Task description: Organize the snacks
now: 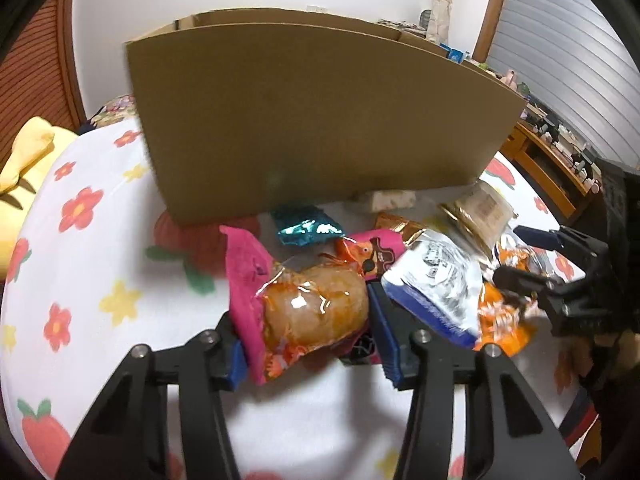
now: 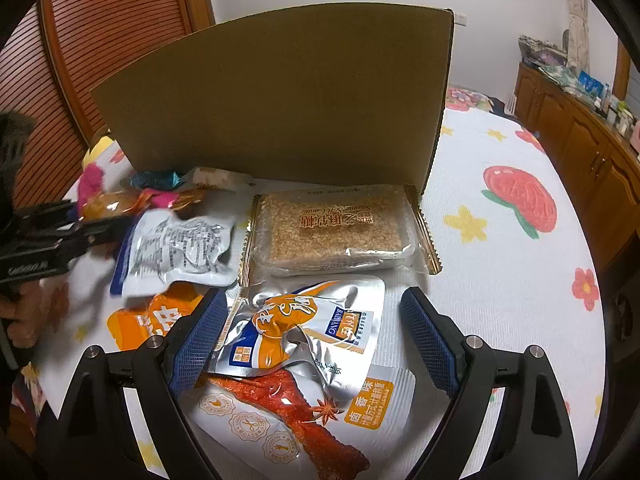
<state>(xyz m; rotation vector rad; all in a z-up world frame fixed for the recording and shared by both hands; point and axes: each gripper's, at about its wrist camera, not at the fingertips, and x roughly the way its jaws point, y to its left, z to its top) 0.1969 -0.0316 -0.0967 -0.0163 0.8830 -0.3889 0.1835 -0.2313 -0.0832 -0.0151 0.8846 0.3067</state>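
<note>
My left tongs (image 1: 306, 330) are clamped on a pink-and-orange snack pack (image 1: 304, 308), blue pads pressing both its sides, at 6 o'clock from the cardboard box (image 1: 320, 120) standing on the flowered bedspread (image 1: 100, 240). A teal candy (image 1: 306, 228) lies at 12 o'clock of the pack, near the box wall. My right tongs (image 2: 316, 340) stand wide apart over a silver-and-orange pouch (image 2: 304, 328), gripping nothing. At 12 o'clock of that pouch lies a sesame candy bar (image 2: 336, 228), just beside the box.
</note>
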